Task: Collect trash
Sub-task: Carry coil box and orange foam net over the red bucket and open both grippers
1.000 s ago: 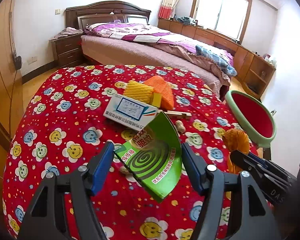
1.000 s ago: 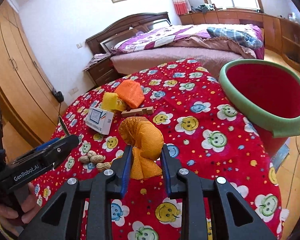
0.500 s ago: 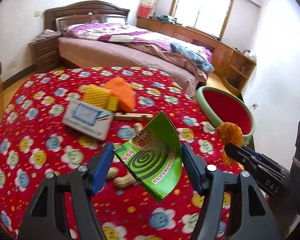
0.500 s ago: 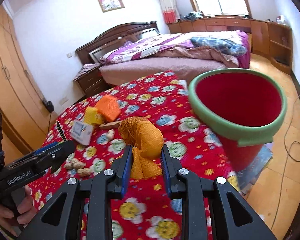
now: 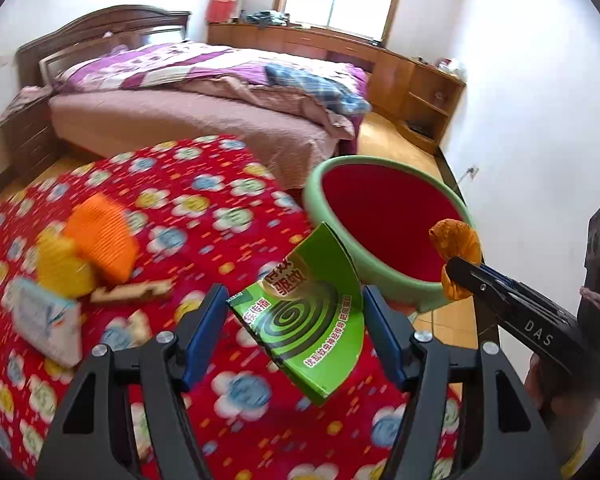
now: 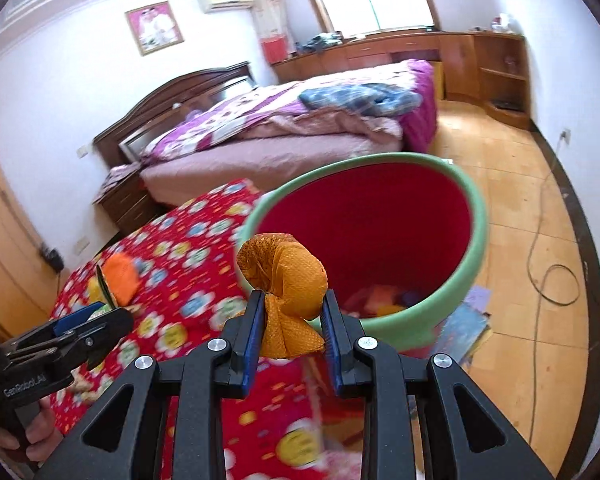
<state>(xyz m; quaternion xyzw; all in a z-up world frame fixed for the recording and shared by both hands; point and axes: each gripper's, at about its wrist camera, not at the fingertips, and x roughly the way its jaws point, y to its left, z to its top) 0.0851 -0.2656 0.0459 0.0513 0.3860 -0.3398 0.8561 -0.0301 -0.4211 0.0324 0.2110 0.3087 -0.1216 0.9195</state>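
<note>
Both loads near the bin: right gripper jaws pinching the orange mesh wad at its rim, left gripper jaws clamping the green coil box beside it. Scraps already lie inside the bin; several pieces await on the counter.

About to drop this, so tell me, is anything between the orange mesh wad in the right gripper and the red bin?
Nothing visible. The orange mesh wad, clamped in the right gripper, hangs by the red bin rim, the opening unobstructed.

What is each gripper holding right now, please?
Left gripper: shut on the green mosquito-coil box.
Right gripper: shut on the orange mesh bag.
</note>
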